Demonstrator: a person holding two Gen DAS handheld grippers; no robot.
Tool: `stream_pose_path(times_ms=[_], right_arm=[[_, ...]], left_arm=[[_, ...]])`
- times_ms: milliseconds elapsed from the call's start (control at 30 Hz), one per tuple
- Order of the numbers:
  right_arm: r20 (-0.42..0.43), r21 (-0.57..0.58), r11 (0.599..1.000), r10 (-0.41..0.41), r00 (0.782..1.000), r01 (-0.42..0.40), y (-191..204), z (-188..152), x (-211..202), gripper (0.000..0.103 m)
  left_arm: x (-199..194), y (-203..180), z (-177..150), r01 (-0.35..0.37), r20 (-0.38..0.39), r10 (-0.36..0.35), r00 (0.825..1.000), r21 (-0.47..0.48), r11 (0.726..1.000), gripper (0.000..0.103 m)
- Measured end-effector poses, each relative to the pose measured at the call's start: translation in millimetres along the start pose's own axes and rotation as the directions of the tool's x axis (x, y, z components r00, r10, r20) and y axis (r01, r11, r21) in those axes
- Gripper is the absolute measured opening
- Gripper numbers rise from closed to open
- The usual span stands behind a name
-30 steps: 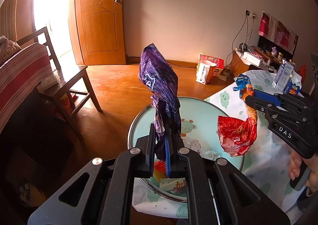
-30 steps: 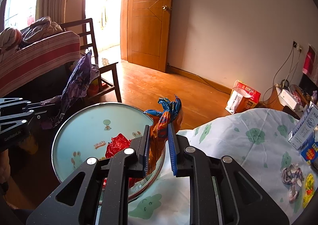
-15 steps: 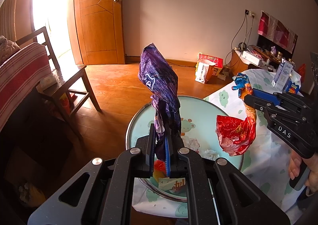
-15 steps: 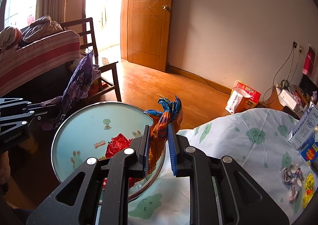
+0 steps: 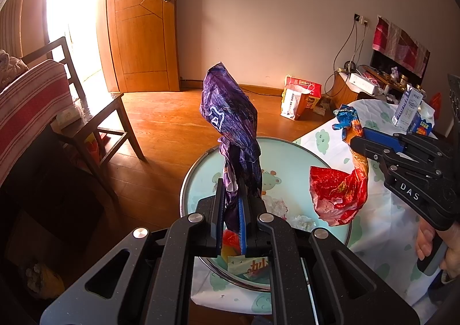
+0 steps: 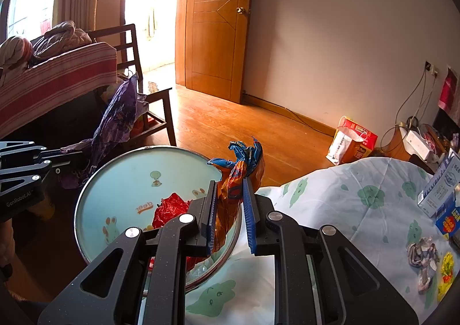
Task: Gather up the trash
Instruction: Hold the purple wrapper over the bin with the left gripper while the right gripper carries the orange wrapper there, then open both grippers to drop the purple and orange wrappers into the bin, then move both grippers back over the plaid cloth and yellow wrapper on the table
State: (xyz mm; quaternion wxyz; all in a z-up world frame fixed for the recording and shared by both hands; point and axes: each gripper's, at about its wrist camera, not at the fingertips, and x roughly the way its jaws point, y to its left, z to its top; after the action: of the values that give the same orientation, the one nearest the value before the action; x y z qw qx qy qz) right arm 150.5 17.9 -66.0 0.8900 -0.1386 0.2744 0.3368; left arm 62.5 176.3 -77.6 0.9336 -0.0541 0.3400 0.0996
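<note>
Crumpled purple wrapper (image 5: 230,123) pinched upright in left gripper (image 5: 232,204), red-orange wrapper (image 6: 230,204) clamped in right gripper (image 6: 230,210), basin (image 6: 120,181) at its ten o'clock, both unmoved since before.

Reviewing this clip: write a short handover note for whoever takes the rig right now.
Left tool: shut on a purple wrapper, held upright over the round basin.
Right tool: shut on an orange and red wrapper, its red end hanging over the basin.
Done: some wrappers and crumpled scraps already lie in the basin.
Left: drop both wrappers in, then collect the crumpled wrappers lying on the tablecloth at the right.
</note>
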Motion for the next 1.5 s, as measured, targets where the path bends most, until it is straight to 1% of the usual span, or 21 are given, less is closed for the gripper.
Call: stream_pose_path(times_ms=[533,600,733,767,800,867,900,967,1000,1100,1200,1300,1400,1500], right_arm=[[-0.004,-0.008,1.0,0.008,1.0,-0.008,4.9,0.3,0.9,0.018],[-0.005,-0.009,1.0,0.011,1.0,-0.011,4.7,0.2,1.4,0.018],[-0.005,-0.021,0.999,0.035,0.999,-0.036,6.9,0.0,1.9,0.02],[-0.005,-0.022,0.999,0.042,0.999,-0.042,6.8,-0.3,2.3,0.024],[-0.006,-0.02,0.999,0.05,0.999,-0.05,6.1,-0.7,2.5,0.028],[0.001,-0.013,0.998,0.055,0.999,-0.054,6.3,-1.9,2.3,0.047],[0.001,-0.012,0.998,0.054,0.999,-0.054,6.5,-2.1,2.8,0.049],[-0.001,-0.009,0.999,0.051,0.999,-0.051,7.3,-3.2,2.8,0.05],[-0.003,-0.006,0.999,0.051,0.999,-0.051,6.5,-3.7,3.1,0.05],[-0.004,-0.003,0.999,0.047,0.999,-0.047,7.9,-4.7,2.0,0.052],[-0.005,-0.002,0.999,0.038,0.999,-0.038,8.3,-6.3,1.1,0.056],[-0.007,-0.001,1.0,0.026,1.0,-0.026,6.7,-8.5,-1.8,0.057],[-0.001,0.009,1.0,0.007,1.0,-0.007,-1.1,-12.8,-12.4,0.062],[-0.003,0.021,1.0,-0.023,1.0,0.023,-16.2,-19.3,-24.4,0.065]], left_arm=[[3.3,-3.8,-1.4,0.01,-0.011,-0.01,1.0,0.009,1.0,0.008],[3.7,-3.8,-1.1,0.011,-0.013,-0.011,1.0,0.008,1.0,0.011],[4.5,-4.7,-1.7,0.012,-0.016,-0.012,1.0,0.013,1.0,0.012],[4.6,-5.3,-2.2,0.011,-0.017,-0.011,1.0,0.014,1.0,0.015],[4.7,-6.1,-2.2,0.011,-0.018,-0.01,1.0,0.014,1.0,0.02],[4.4,-6.4,-2.4,0.008,-0.015,-0.008,1.0,0.015,1.0,0.027],[4.3,-6.9,-2.8,0.005,-0.015,-0.005,1.0,0.015,1.0,0.032],[4.7,-5.6,-3.0,0.002,-0.012,-0.002,1.0,0.012,1.0,0.038],[4.8,-5.5,-3.2,-0.002,-0.012,0.002,1.0,0.012,1.0,0.044],[4.5,-5.1,-4.0,-0.011,-0.01,0.011,1.0,0.005,1.0,0.056],[4.5,-4.1,-4.6,-0.016,-0.008,0.016,1.0,-0.001,1.0,0.065],[6.0,-2.8,-5.5,-0.011,-0.014,0.01,1.0,-0.007,1.0,0.07],[10.1,-6.0,-6.8,0.005,-0.027,-0.005,1.0,-0.005,1.0,0.071],[15.4,-20.2,-9.1,0.036,-0.048,-0.035,0.998,0.022,0.999,0.072]])
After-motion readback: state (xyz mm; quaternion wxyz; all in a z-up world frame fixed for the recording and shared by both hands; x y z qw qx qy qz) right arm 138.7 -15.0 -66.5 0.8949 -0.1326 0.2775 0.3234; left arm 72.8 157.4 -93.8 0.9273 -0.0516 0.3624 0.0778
